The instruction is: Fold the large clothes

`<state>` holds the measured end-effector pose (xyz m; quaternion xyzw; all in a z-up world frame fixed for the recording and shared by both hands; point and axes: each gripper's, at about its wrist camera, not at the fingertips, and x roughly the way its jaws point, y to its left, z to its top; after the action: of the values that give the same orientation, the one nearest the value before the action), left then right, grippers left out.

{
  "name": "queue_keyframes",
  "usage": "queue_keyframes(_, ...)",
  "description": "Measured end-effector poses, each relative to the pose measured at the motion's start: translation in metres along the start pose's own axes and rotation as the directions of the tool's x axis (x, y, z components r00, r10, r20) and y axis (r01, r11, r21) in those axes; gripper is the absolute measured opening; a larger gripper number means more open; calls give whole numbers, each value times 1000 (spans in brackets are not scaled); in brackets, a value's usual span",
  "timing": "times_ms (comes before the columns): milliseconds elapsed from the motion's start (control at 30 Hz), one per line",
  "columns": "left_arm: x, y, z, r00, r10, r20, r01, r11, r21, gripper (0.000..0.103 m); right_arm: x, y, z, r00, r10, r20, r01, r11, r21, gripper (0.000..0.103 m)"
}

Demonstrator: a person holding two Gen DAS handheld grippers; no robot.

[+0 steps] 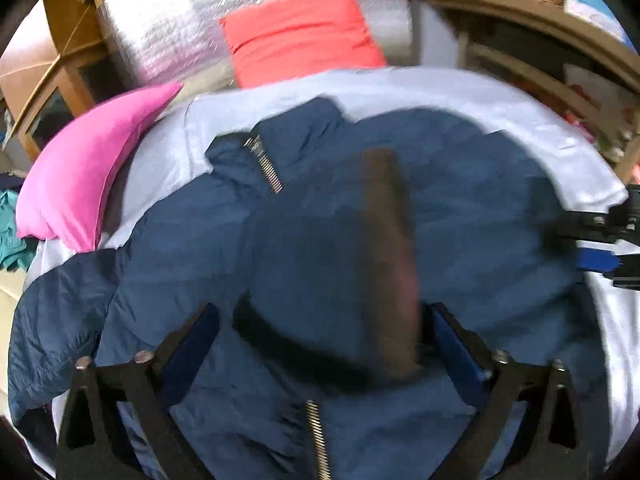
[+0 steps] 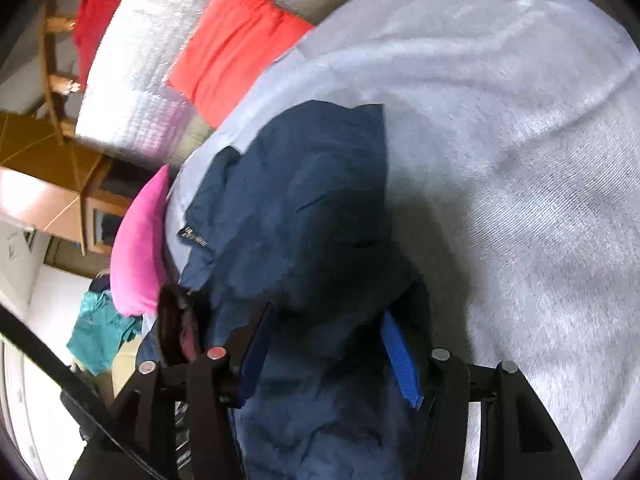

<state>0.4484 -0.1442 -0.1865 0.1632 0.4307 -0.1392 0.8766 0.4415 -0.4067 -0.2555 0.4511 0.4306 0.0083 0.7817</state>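
Pink pillow [image 1: 80, 176] sits far left on the bed [image 1: 420, 88]. Navy jacket [image 1: 320, 240] is spread mid-bed. Left gripper [image 1: 320, 320] hovers over it, fingers wide. Right gripper [image 2: 328, 344] has jacket fabric bunched between its fingers, can't tell if it's pinched.

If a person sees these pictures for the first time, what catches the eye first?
A big navy jacket with a gold zipper fills the middle, spread on a pale sheet. Behind it lie a pink pillow at the left and a coral cushion farther back.
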Motion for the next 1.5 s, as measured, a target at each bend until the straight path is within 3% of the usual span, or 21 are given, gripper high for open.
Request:
queue_keyframes(67,4,27,5,994,-97,-44,92,990,-103,73,2,-1,0,1000,-6,-13,6,1000,15,29)
queue_keyframes(133,-3,45,9,994,-100,-37,94,985,-144,45,2,6,-2,999,-17,-29,17,1000,-14,20)
queue_keyframes(300,-32,108,5,993,-115,23,117,955,-272,36,-1,24,3,998,-58,17,59,993,-106,14)
queue_keyframes(433,-15,152,-16,1000,-8,-5,6,935,-356,33,2,33,-3,998,-55,3,55,989,-139,14)
queue_keyframes(533,19,194,-45,990,-125,-64,75,854,-515,28,10,27,-5,998,-52,-25,49,992,-118,17)
queue_keyframes(600,20,211,-54,980,-198,-31,143,797,-587,28,14,23,-6,999,-36,-35,33,996,-80,17)
queue_keyframes(633,17,211,-54,979,-200,-26,147,797,-586,29,16,25,-6,999,-30,-40,27,996,-85,17)
queue_keyframes(767,16,203,-46,996,-58,-75,9,848,-530,36,23,30,-5,997,-51,-58,43,991,-124,15)
queue_keyframes(800,17,205,-47,994,-36,-103,-24,846,-533,35,23,29,-4,997,-49,-57,42,992,-120,14)
queue_keyframes(867,10,206,-46,996,-48,-76,-1,837,-547,31,18,28,-4,998,-33,-45,28,994,-109,14)
queue_keyframes(933,0,210,-39,999,-6,-39,-15,849,-528,26,11,25,-2,999,-31,-24,28,994,-104,14)
queue_keyframes(1000,10,208,-37,996,49,-74,-79,868,-491,26,15,17,-1,999,-31,-36,29,998,-64,16)
queue_keyframes(1067,27,211,-44,985,18,-169,-101,862,-497,26,18,5,1,998,-1,-67,1,1000,8,26)
queue_keyframes(1100,26,215,-48,986,-8,-166,-81,850,-520,26,17,0,2,997,10,-77,-6,999,40,30)
queue_keyframes(1167,17,223,-53,990,-24,-136,-56,831,-553,38,13,-9,3,993,54,-109,-40,991,125,46)
queue_keyframes(1233,3,229,-60,993,18,-119,-83,818,-569,77,9,-9,4,992,69,-106,-53,988,145,46)
queue_keyframes(1300,-10,229,-62,992,68,-107,-117,815,-568,77,8,-3,7,994,38,-100,-28,994,101,46)
queue_keyframes(1400,-21,215,-66,995,46,-93,-90,825,-558,77,8,7,5,996,-5,-90,9,999,47,45)
queue_keyframes(1433,-19,206,-65,994,30,-107,-84,834,-545,77,8,11,4,996,-18,-85,21,999,28,39)
queue_keyframes(1467,-13,195,-61,994,11,-110,-67,849,-524,77,7,15,4,996,-42,-75,42,999,-5,24)
queue_keyframes(1500,-5,189,-55,994,5,-109,-58,866,-496,77,6,18,3,995,-72,-66,69,997,-34,21)
